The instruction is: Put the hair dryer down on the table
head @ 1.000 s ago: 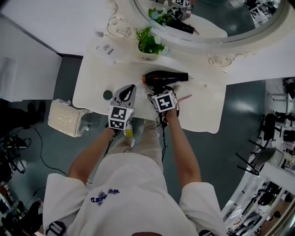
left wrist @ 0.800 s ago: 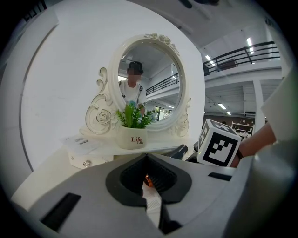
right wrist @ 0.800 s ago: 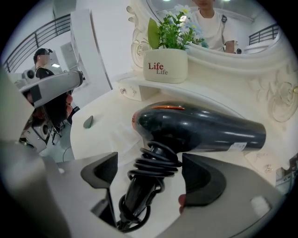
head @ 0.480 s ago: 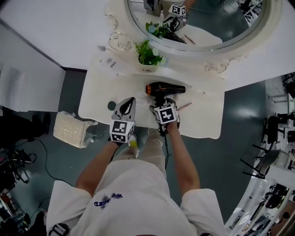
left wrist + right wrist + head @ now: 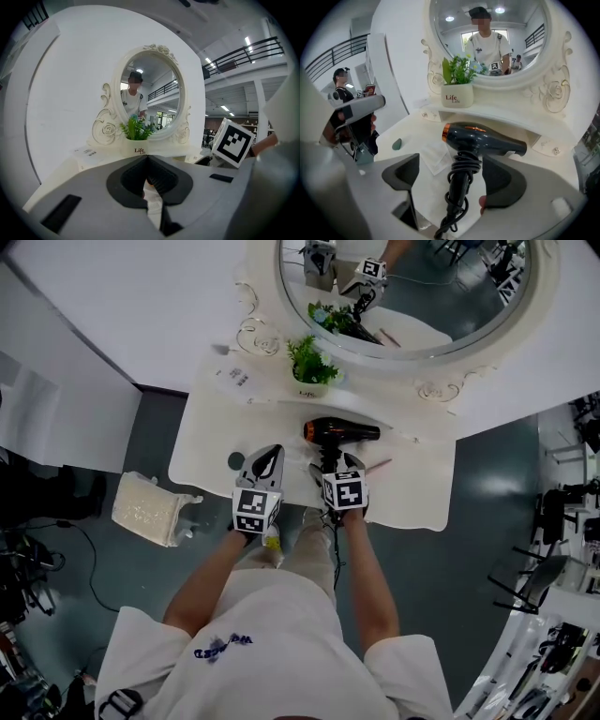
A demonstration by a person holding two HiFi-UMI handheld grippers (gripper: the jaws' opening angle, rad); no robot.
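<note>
Nearest us is our white shirt (image 5: pixel 272 643), and from it our arms (image 5: pixel 361 559) reach to the front edge of the white table (image 5: pixel 412 498). Over that edge, on the left, our left gripper (image 5: pixel 147 158) hangs with its jaws meeting at the tips; only a narrow slit runs between the pads, and through it we see something pale that we cannot name, so we count nothing as held. Just beside it, apart from it, our right gripper (image 5: pixel 451 169) stands with its jaws spread wide. Between them lies the handle of the hair dryer (image 5: pixel 485 139), with its black cord (image 5: pixel 465 165) wound round it, and a gap shows on either side, so neither pad grips it. The dryer is down on the table: its dark body lies crosswise just beyond the right gripper, orange-ringed at its left end, the handle pointing back toward us. Left of the handle a paper sheet (image 5: pixel 432 158) lies flat on the tabletop, and farther left sits a small green lump (image 5: pixel 396 144). To the right of the right gripper a thin pink stick (image 5: pixel 378 465) rests on the table. Beyond the dryer a raised ledge (image 5: pixel 501 115) carries a white pot (image 5: pixel 457 99) with a green plant (image 5: pixel 457 70), and behind that rises the round mirror (image 5: pixel 441 292) in its scrolled white frame, against a white wall (image 5: pixel 141 296)
</note>
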